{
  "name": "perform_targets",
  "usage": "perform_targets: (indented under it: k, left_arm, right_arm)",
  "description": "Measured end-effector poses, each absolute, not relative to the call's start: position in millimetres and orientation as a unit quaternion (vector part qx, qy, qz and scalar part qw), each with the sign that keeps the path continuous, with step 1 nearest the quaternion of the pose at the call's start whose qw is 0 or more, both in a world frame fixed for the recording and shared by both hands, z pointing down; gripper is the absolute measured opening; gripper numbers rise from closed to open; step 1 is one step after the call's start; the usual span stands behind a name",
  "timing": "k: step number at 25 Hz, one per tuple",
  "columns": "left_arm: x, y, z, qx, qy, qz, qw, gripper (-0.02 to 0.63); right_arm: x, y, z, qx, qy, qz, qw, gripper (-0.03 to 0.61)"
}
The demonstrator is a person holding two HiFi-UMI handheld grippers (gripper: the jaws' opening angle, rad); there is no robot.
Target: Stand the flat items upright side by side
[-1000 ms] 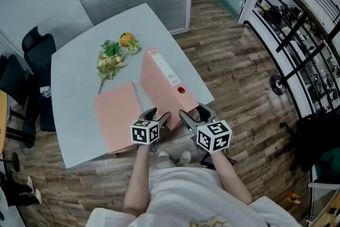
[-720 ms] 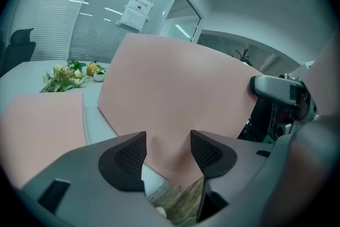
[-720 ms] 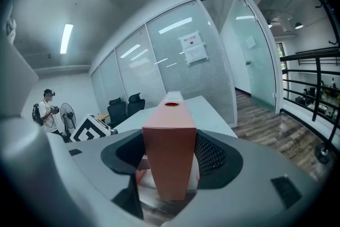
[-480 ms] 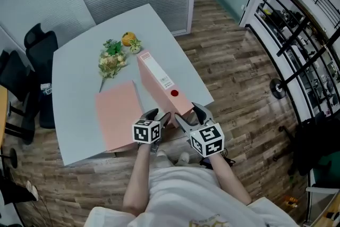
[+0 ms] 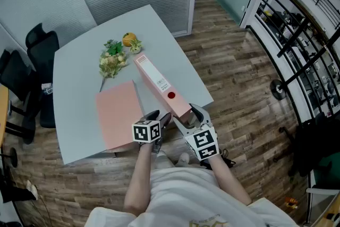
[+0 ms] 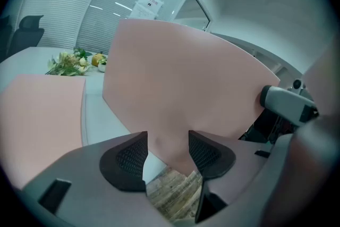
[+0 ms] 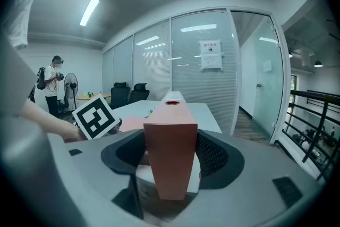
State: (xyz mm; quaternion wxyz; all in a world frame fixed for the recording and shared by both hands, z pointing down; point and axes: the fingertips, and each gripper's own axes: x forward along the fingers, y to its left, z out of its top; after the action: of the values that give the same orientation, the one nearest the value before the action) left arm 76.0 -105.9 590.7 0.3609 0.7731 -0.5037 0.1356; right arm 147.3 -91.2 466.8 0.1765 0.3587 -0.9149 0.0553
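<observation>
Head view: pink cardboard lever-arch binder [image 5: 158,84] on edge, frame centre, on grey table [image 5: 79,69]; near end clamped in right gripper [image 5: 186,117]. Left gripper [image 5: 159,117] jaws apart, lately closing, binder's corner between them. Flat pink folder [image 5: 118,112] lies at its left.

**No print can be read**

The standing binder [image 5: 159,87] carries a white label [image 5: 160,81] on its spine, its print too small to read. A paper notice [image 7: 211,55] with a red heading hangs on the glass wall [image 7: 186,74]; its lines cannot be made out. The two marker cubes [image 5: 145,131] show only black-and-white square codes, no letters.
</observation>
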Motion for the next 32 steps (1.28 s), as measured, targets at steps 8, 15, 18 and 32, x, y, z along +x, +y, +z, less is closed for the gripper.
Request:
perform_targets:
  k: [8,15,18,32]
  left_arm:
    - [76,-105,585,0.773,-0.497,0.095,0.383,0.242]
    - [61,-112,569,0.768,-0.512,0.049,0.382,0.245]
    - [52,-115,564,0.765,-0.517,0.034,0.382,0.245]
    - [16,-127,512,0.766,-0.522,-0.059,0.369,0.256]
  right_arm:
    - [153,-89,462,0.359,-0.917,0.065,0.163,0.301]
    - [164,-88,447,0.355,-0.921,0.106,0.119,0.301]
    - [170,-89,435,0.355,-0.922,0.124,0.089,0.301]
    - [174,-127,379,0.317,-0.934,0.167,0.018,0.301]
